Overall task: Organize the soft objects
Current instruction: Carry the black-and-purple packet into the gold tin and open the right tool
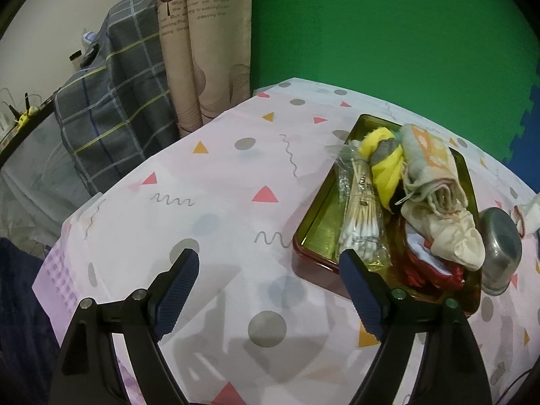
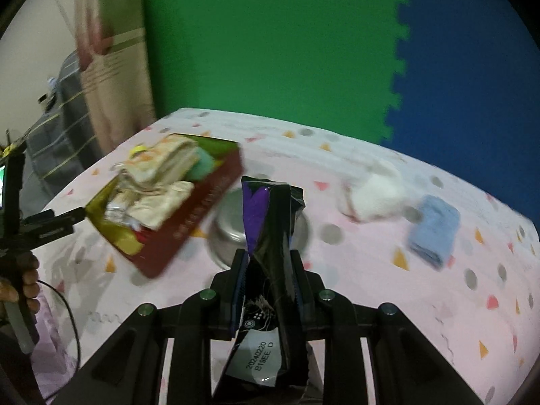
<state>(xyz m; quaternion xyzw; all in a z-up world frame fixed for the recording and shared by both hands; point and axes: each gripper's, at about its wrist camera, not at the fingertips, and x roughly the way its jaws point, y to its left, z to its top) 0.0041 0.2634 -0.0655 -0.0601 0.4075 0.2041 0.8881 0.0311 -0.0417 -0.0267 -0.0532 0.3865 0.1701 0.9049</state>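
A red tin tray with a gold inside (image 1: 315, 233) (image 2: 199, 202) holds rolled cloths, a yellow cloth (image 1: 383, 165), cream socks (image 1: 452, 236) and a bag of cotton swabs (image 1: 359, 216). My left gripper (image 1: 266, 290) is open and empty above the tablecloth, just left of the tray. My right gripper (image 2: 268, 270) is shut on a black and purple foil pouch (image 2: 270, 222), held upright in front of a steel bowl (image 2: 226, 236). A white soft bundle (image 2: 371, 195) and a folded blue cloth (image 2: 433, 233) lie on the table to the right.
The steel bowl also shows in the left wrist view (image 1: 499, 253), right of the tray. The table has a pink patterned cloth (image 1: 216, 182). Green and blue foam wall panels stand behind. A curtain (image 1: 206, 50) and a plaid-covered object (image 1: 111, 108) stand left.
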